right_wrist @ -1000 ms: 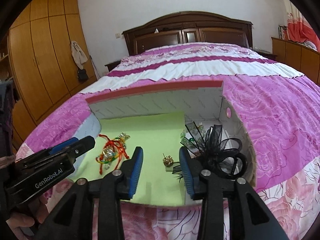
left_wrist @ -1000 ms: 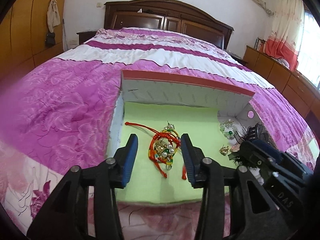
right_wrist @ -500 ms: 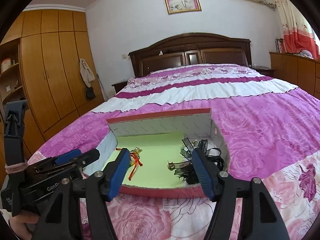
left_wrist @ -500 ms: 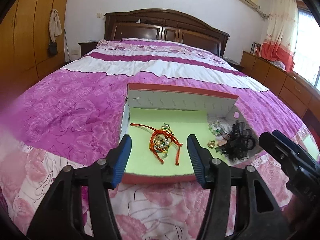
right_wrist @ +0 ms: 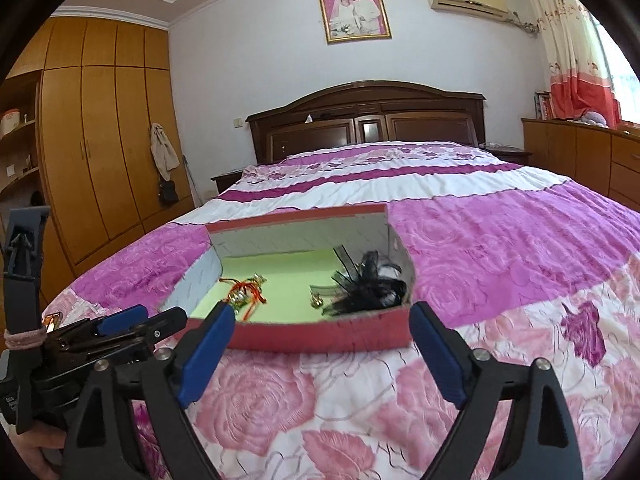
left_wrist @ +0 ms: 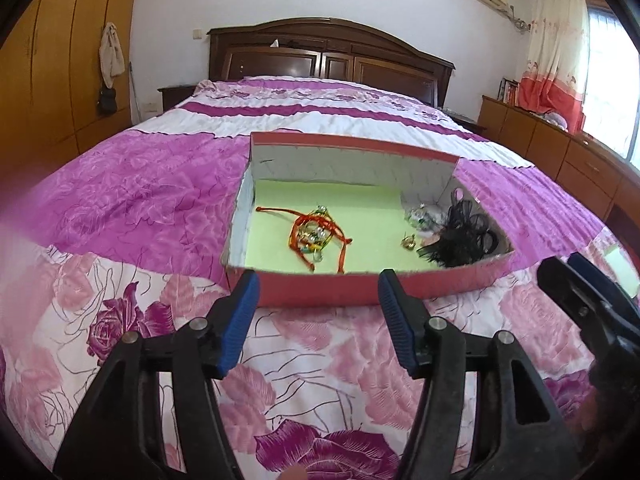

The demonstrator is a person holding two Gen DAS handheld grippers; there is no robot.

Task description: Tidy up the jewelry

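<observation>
We hold both grippers over the quilt (left_wrist: 120,208), short of the red box (left_wrist: 360,294). Our left gripper (left_wrist: 316,300) and right gripper (right_wrist: 320,336) have just been opening; both gape with nothing between. Inside the box lie a red cord bracelet (left_wrist: 316,232), a small earring (left_wrist: 408,242) and a black hairpiece (left_wrist: 464,236).

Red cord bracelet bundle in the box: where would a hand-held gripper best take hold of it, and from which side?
Probably at the knotted middle of the red cord bracelet bundle, coming from above, over the low near wall of the box. The bundle lies flat on the green liner, clear of the walls; its loose tails trail outward and would likely slip.
</observation>
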